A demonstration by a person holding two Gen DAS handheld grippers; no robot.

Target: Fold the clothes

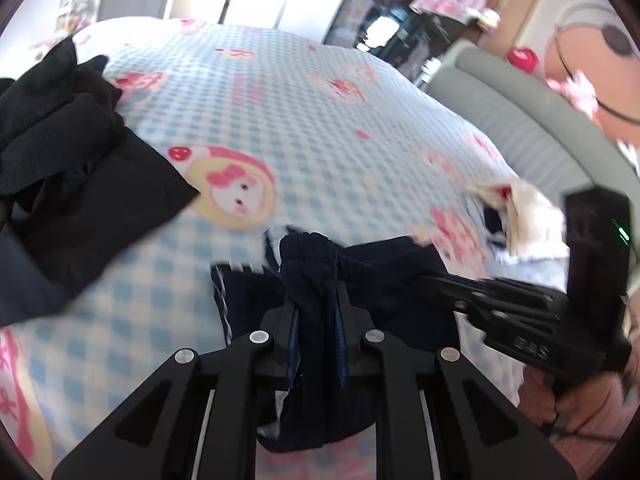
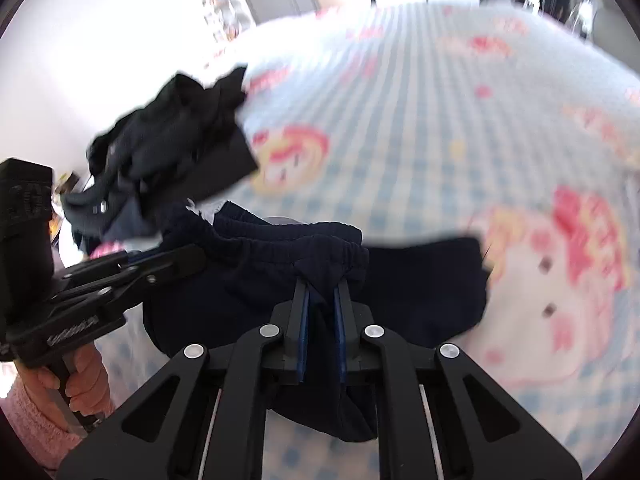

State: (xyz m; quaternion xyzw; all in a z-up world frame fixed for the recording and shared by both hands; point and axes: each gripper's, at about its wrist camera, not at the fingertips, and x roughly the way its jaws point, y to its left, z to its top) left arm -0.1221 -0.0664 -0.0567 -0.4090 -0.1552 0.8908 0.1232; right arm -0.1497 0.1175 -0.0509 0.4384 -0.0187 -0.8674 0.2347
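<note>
Over bed (image 1: 320,120) | left tongs (image 1: 316,300), right tongs (image 2: 322,292) both clenching navy shorts (image 2: 280,256)

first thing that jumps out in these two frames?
A navy garment with an elastic waistband, bunched and pinched at once by the left gripper and the right gripper, held just over the bed. Under it, the loud blue-check sheet with pink cartoon faces fills both views. A heap of black clothes sits at the sheet's left side.
</note>
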